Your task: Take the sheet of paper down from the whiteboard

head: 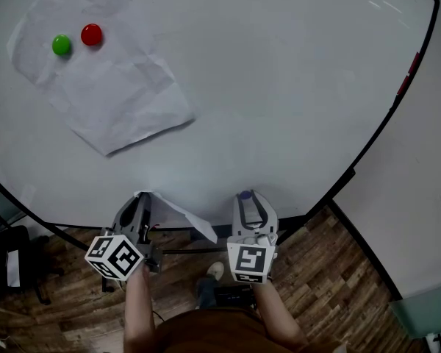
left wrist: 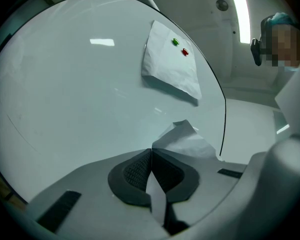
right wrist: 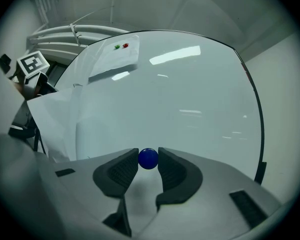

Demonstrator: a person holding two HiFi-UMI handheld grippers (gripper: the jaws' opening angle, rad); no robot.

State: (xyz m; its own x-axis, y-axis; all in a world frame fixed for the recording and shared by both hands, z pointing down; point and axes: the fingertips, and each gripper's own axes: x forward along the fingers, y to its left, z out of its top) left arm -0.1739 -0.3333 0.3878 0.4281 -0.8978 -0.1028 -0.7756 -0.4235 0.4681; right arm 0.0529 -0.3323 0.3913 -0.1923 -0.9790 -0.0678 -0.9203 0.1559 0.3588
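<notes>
At the bottom middle of the head view, just off the lower edge of the whiteboard (head: 279,87), the left hand-held gripper (head: 141,198) is clamping a creased sheet of paper (head: 178,213), its jaws fully together on one edge of the sheet; the paper is trailing toward the right hand-held gripper (head: 246,197) and seems to be hanging free of the board; that right hand-held gripper is pinching a small blue ball magnet (right wrist: 148,158) between its pads, jaws only as far apart as the ball; judging by this, the taking-down step is all but finished for this sheet, magnet off and paper in hand; the next move is probably calling for drawing the sheet clear without tearing it and parting with the magnet somewhere safe; in the upper left of the head view a second crumpled sheet (head: 106,87) is sitting on the board under a green magnet (head: 61,45) and a red magnet (head: 92,34), well apart from both hand-held grippers; whether it is also meant to come down I cannot tell.
</notes>
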